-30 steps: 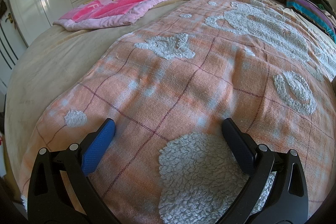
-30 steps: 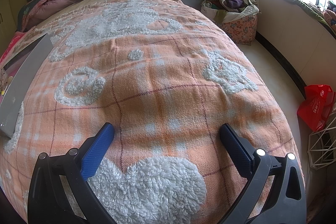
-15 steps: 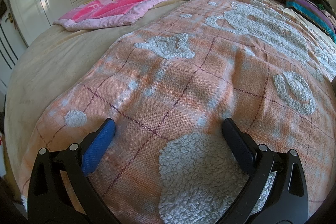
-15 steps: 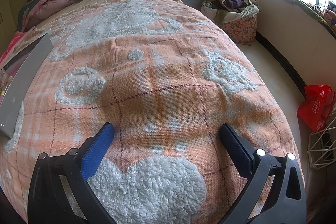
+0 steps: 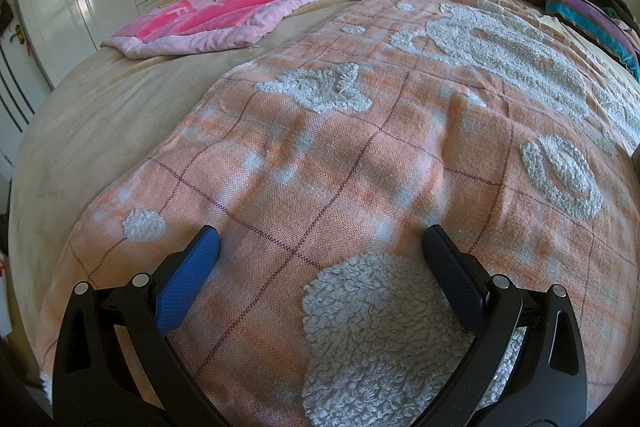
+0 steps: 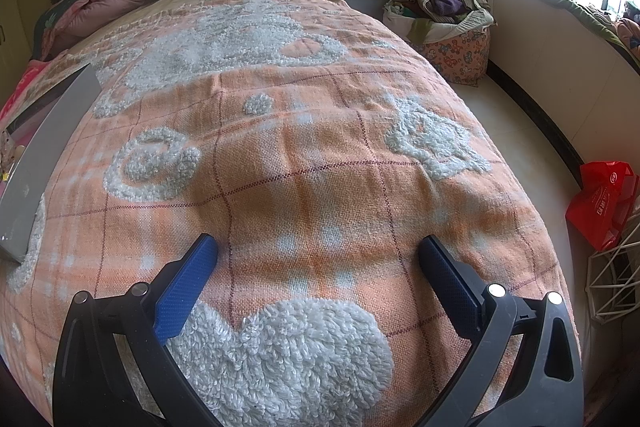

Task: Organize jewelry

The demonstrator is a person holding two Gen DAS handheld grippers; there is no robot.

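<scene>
Two grippers: left gripper (image 5: 320, 243) and right gripper (image 6: 318, 247), jaws spread wide, nothing held.
Bedspread (image 6: 320, 163): orange woven check, tufted white patches.
Grey tray (image 6: 44, 163): flat, at bedspread's left edge.
Jewelry: cannot be told.

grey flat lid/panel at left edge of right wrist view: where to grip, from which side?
Take the grey panel by its long edge facing the open orange blanket, coming from that side with the right gripper, jaws open as now. It looks thin and tilted up off the bed, so a pinch across its thickness suits. Its far side is out of frame.
</scene>
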